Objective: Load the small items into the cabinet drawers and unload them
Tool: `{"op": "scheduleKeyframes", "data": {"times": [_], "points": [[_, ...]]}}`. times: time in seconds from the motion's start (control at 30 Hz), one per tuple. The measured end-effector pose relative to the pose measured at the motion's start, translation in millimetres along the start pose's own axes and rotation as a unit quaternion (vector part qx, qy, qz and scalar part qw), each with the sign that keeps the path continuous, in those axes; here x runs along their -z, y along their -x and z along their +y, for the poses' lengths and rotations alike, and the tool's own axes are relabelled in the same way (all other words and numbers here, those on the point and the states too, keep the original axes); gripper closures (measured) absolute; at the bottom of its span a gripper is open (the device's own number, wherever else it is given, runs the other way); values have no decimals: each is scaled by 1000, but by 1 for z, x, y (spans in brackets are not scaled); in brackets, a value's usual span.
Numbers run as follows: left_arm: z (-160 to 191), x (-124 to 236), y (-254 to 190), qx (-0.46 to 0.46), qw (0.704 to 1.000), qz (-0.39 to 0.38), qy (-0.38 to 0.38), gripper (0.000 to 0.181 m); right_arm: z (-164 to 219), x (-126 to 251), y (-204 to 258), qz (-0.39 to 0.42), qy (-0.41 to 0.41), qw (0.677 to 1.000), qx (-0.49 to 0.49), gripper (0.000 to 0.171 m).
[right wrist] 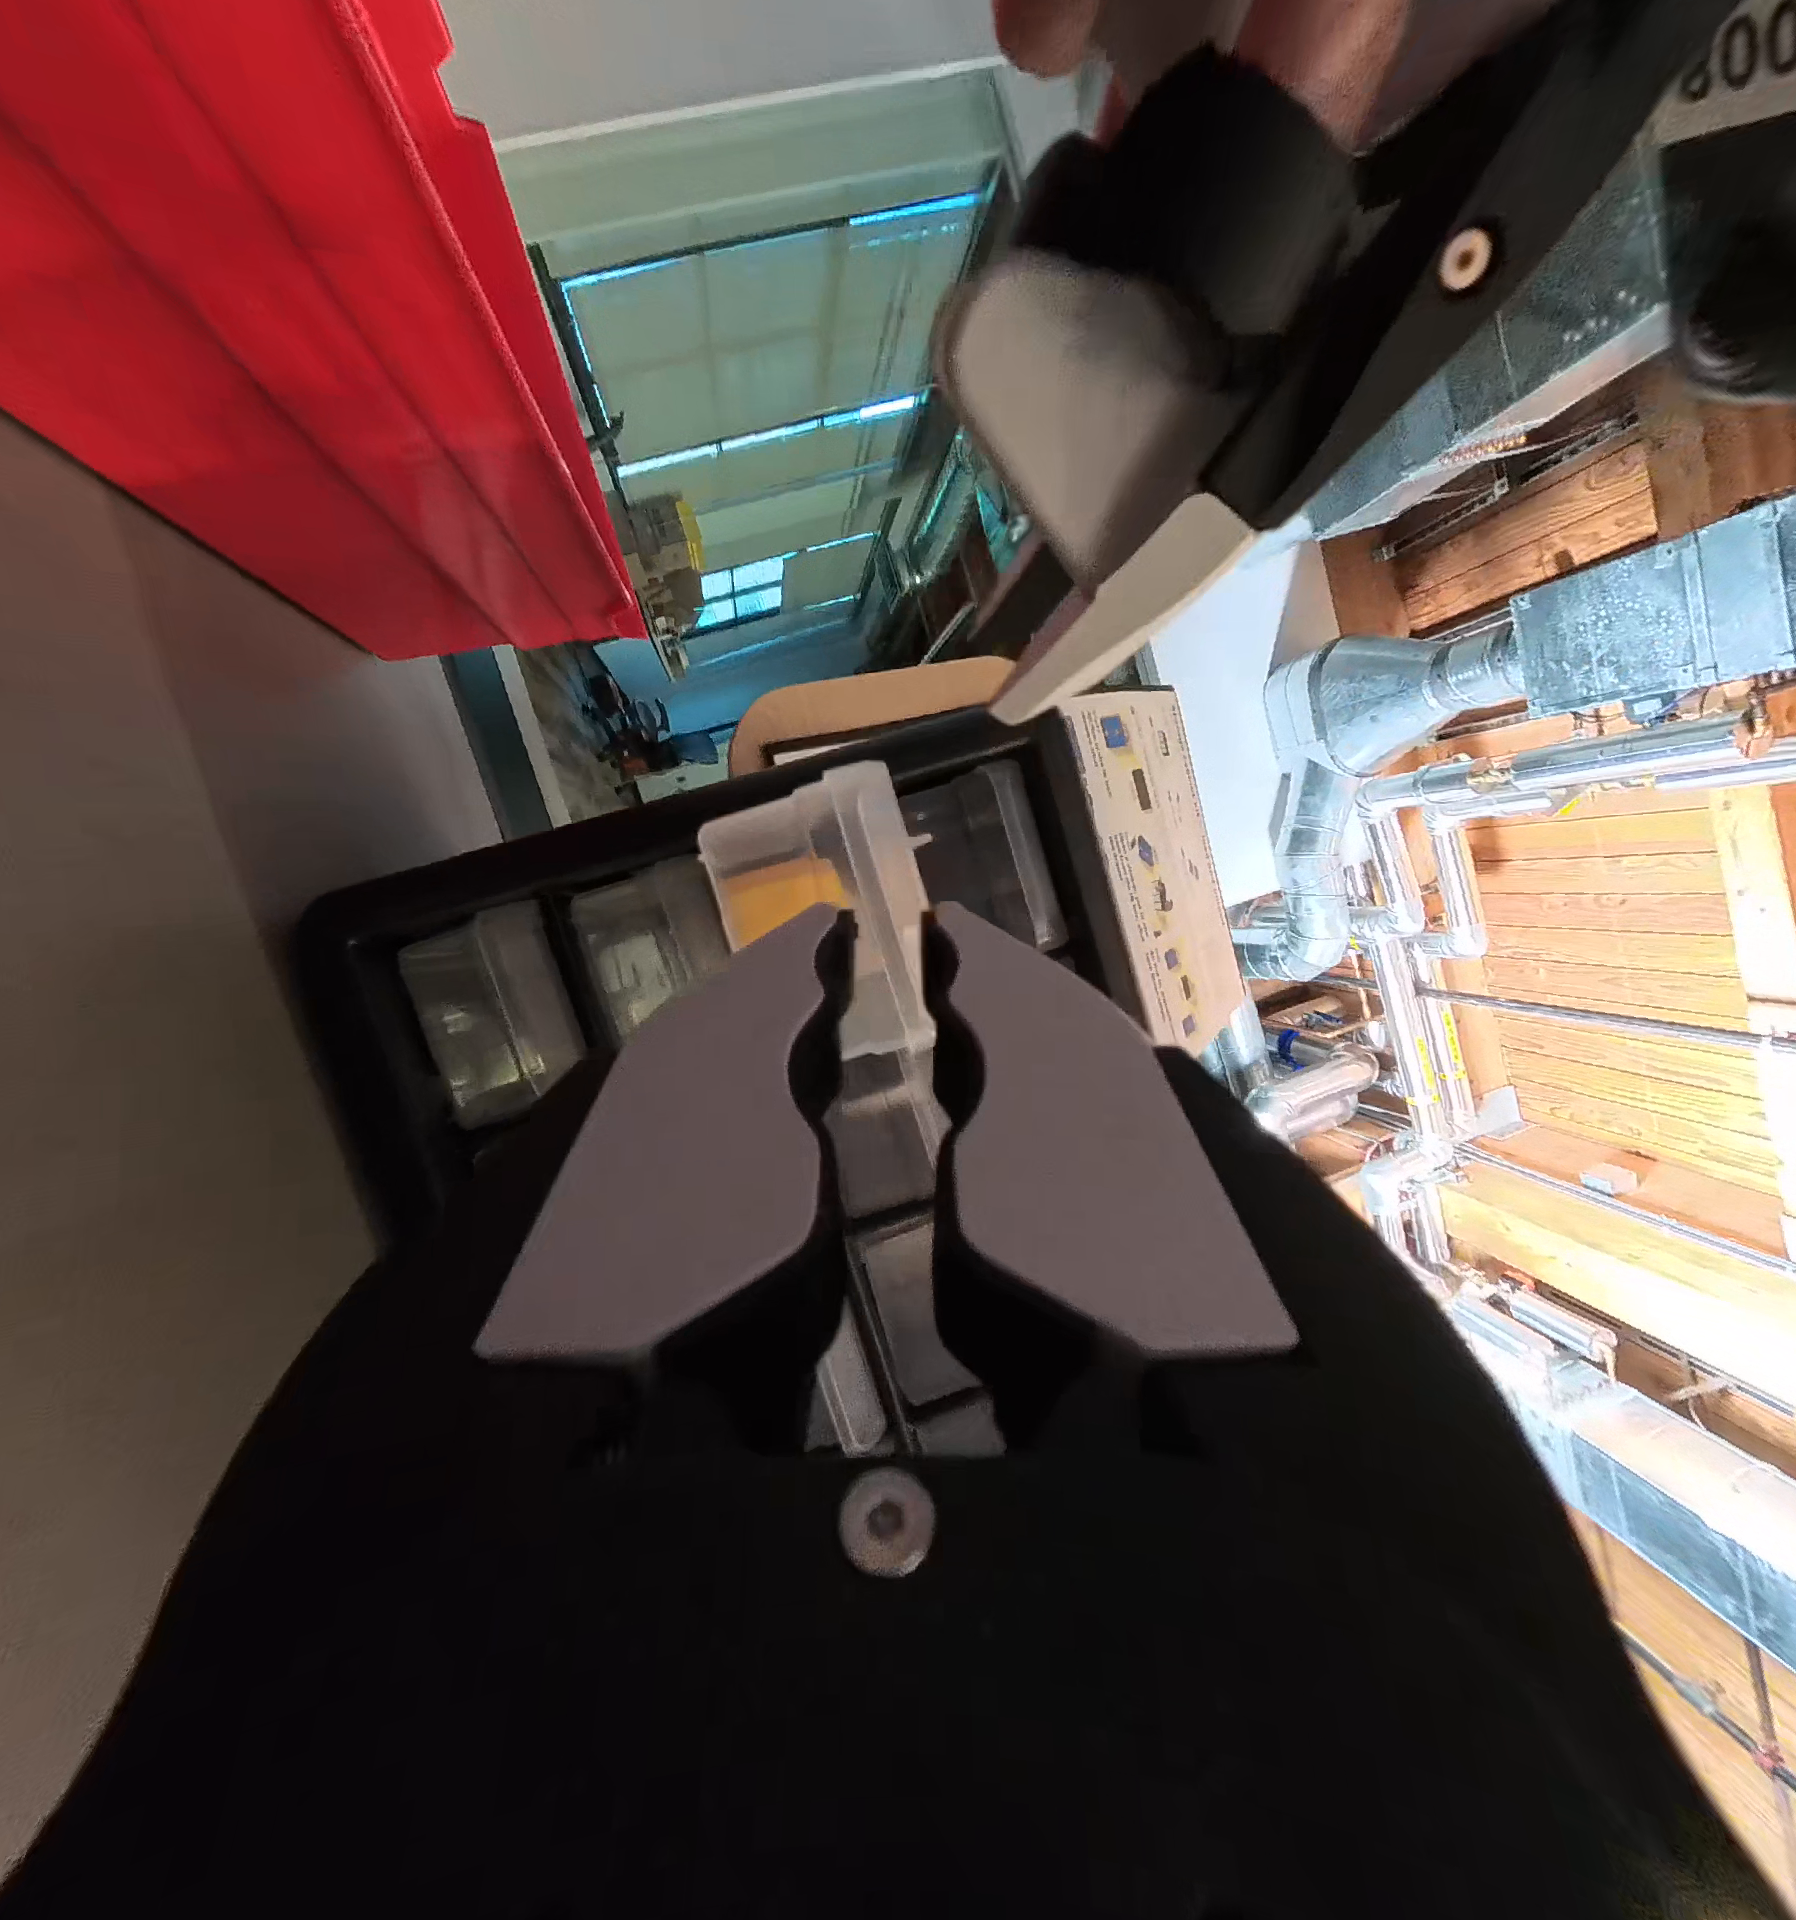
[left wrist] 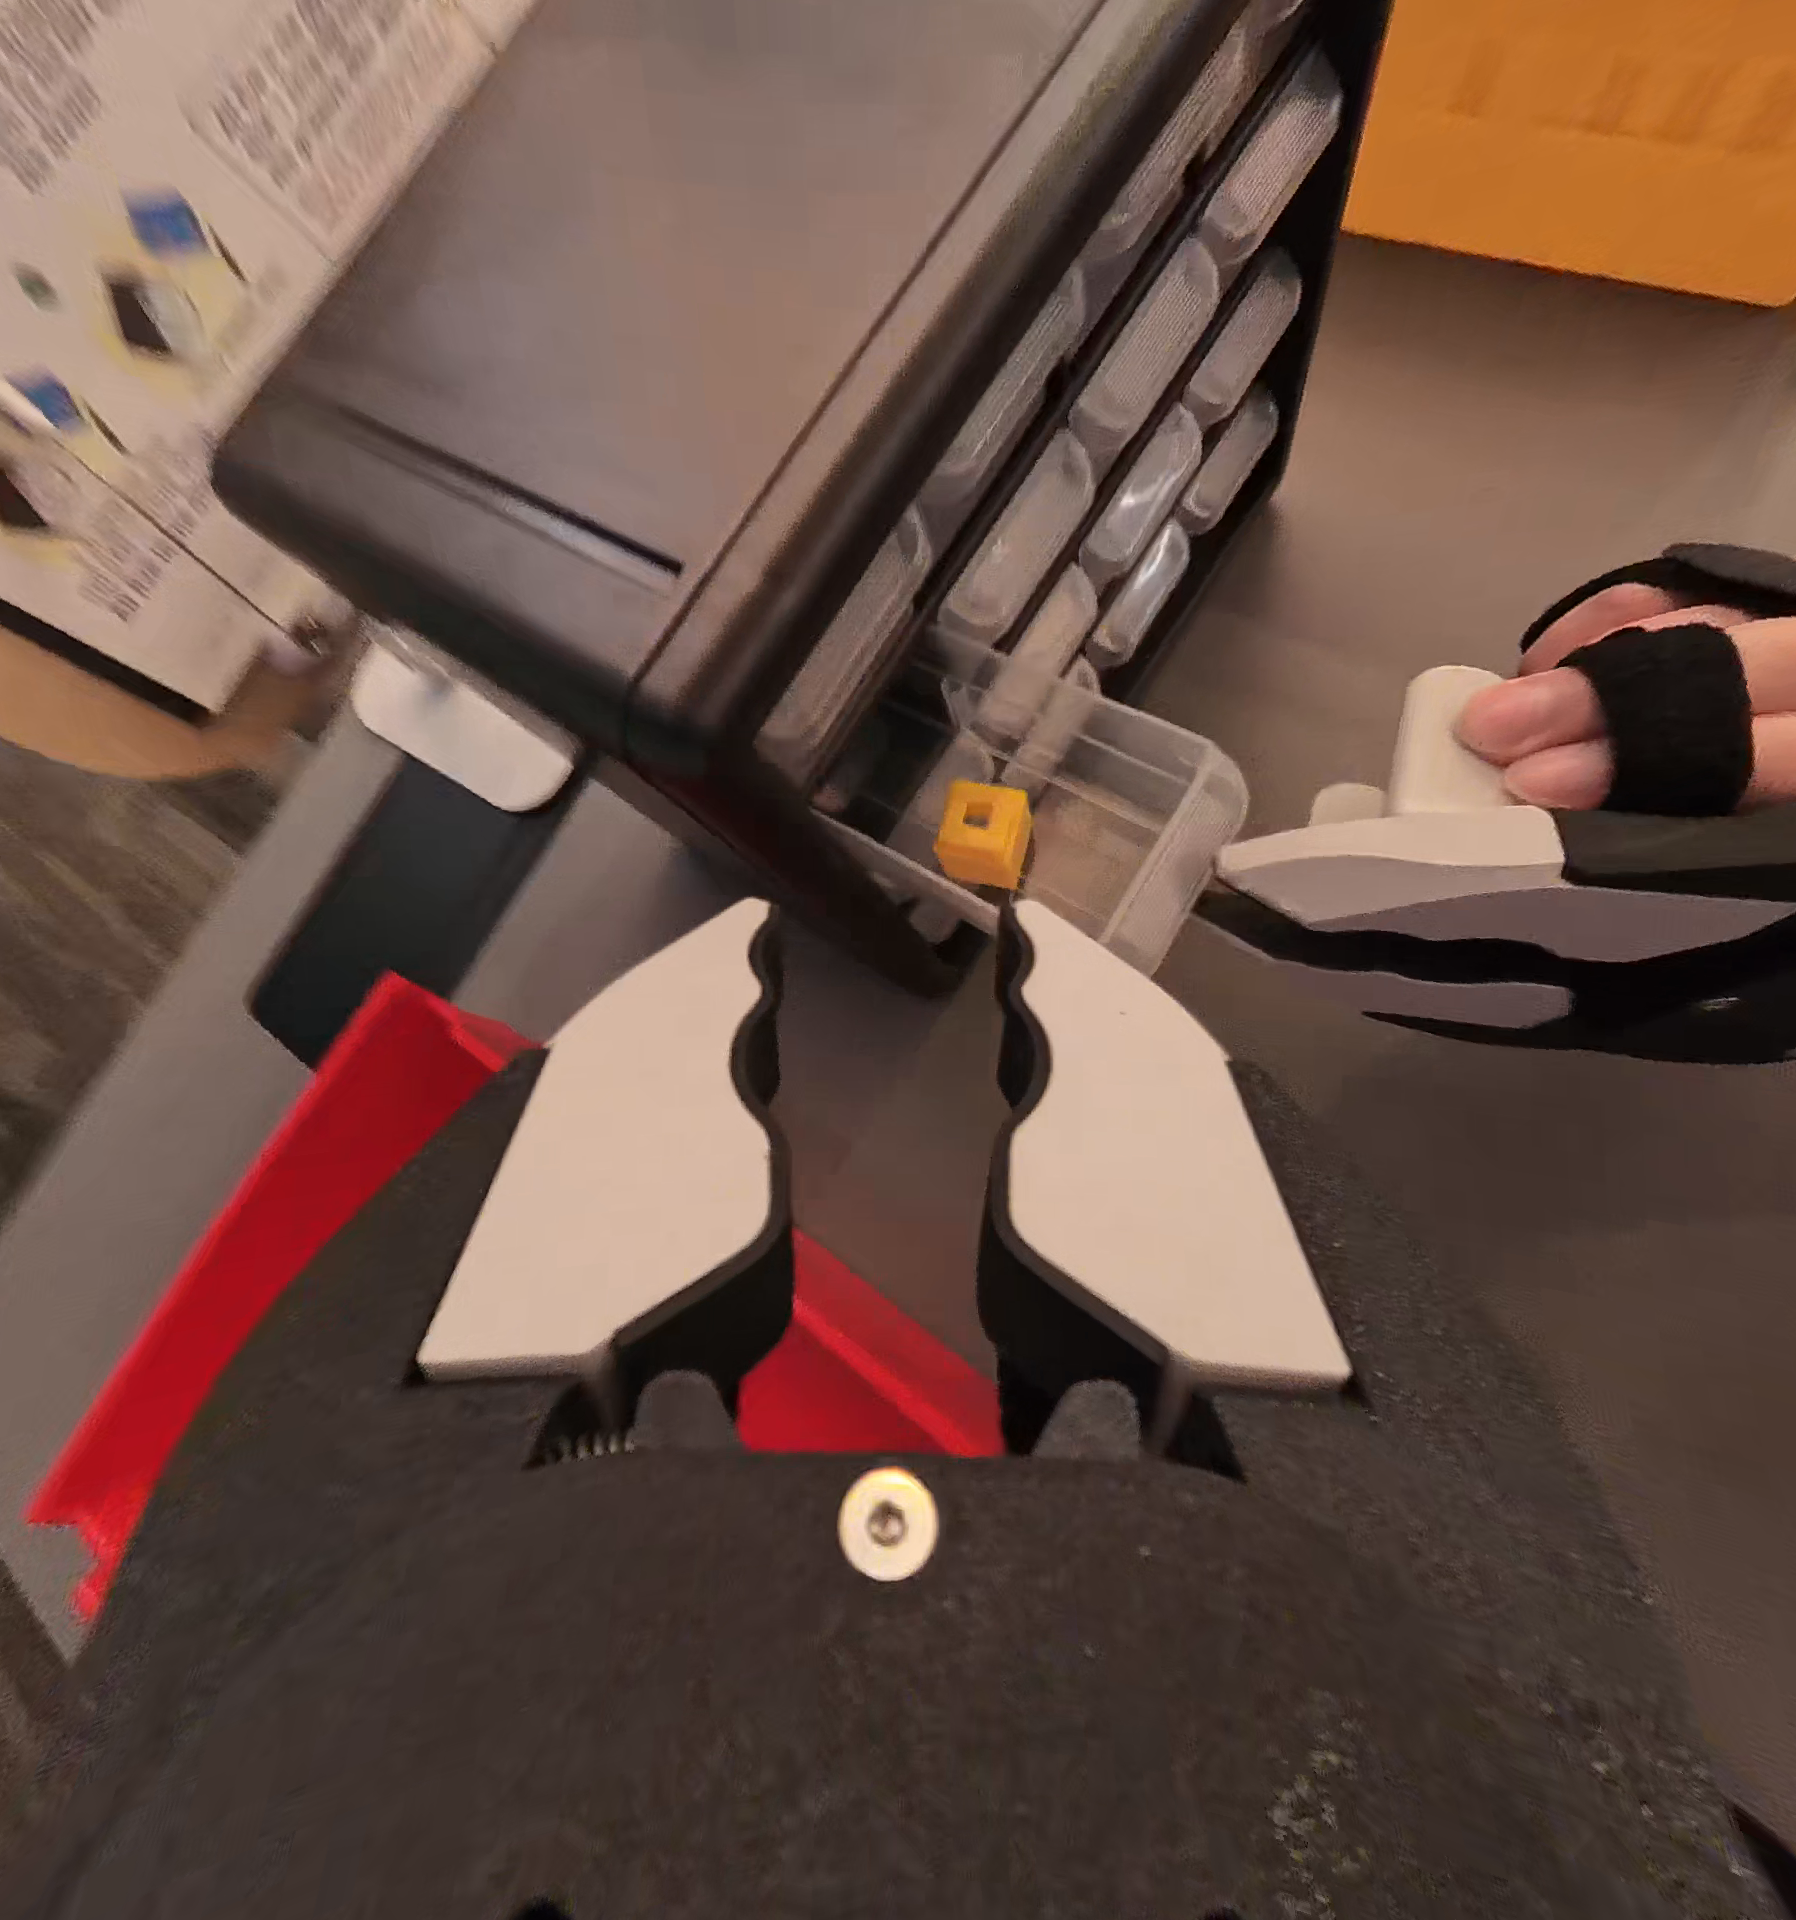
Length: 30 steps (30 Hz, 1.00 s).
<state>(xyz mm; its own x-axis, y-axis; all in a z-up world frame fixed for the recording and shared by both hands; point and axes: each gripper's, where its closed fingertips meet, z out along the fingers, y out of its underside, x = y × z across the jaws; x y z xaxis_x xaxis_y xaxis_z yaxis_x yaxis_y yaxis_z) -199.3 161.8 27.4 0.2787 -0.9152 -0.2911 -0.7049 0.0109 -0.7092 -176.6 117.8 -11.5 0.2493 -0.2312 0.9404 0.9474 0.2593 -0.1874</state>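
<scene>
Dark grey table [left wrist: 1393,1195] carries a black cabinet [left wrist: 603,343] with rows of small clear drawers, and behind it stands a white printed box [left wrist: 94,312] and a yellow-brown carton [left wrist: 1600,135]. One clear drawer [left wrist: 1112,821] at the bottom corner is pulled out, and a small yellow cube [left wrist: 982,834] with a square hole shows just at its near edge. The left gripper [left wrist: 886,914] hovers just in front of the cube with its jaws apart and nothing between them; a red bin [left wrist: 250,1226] lies under it. The right gripper [right wrist: 892,914] has its jaws drawn close onto the front handle of the drawer [right wrist: 873,914], gripping it, and something yellow [right wrist: 769,888] shows through the drawer wall. A gloved hand [left wrist: 1652,717] holds this gripper in the left wrist view.
</scene>
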Motion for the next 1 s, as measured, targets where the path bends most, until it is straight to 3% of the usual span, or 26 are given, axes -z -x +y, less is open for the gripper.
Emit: {"op": "scheduleKeyframes", "data": {"times": [0.1,0.23,0.4,0.47,0.6,0.67,0.83,1.0], "points": [[-17,7,-7,-59,997,-14,-49,146,1,6,1,-13,4,999,-39,149],[-27,14,-20,-160,981,-51,-95,143,9,13,-12,-5,-10,996,-84,149],[-17,-5,-29,-258,959,-106,-60,137,28,19,-28,-9,-41,986,-162,152],[-8,-13,-34,-275,953,-118,-57,138,41,17,-32,-7,-33,981,-189,152],[-13,-11,-50,-265,940,-135,-170,159,69,12,-33,-12,-1,966,-257,152],[-9,-10,-54,-280,928,-153,-192,166,77,10,-31,-15,13,963,-270,152],[1,-17,-61,-317,903,-205,-207,145,81,8,-26,-20,28,965,-260,152],[9,-32,-54,-370,873,-276,-158,148,76,7,-19,-33,28,968,-248,153]]}}
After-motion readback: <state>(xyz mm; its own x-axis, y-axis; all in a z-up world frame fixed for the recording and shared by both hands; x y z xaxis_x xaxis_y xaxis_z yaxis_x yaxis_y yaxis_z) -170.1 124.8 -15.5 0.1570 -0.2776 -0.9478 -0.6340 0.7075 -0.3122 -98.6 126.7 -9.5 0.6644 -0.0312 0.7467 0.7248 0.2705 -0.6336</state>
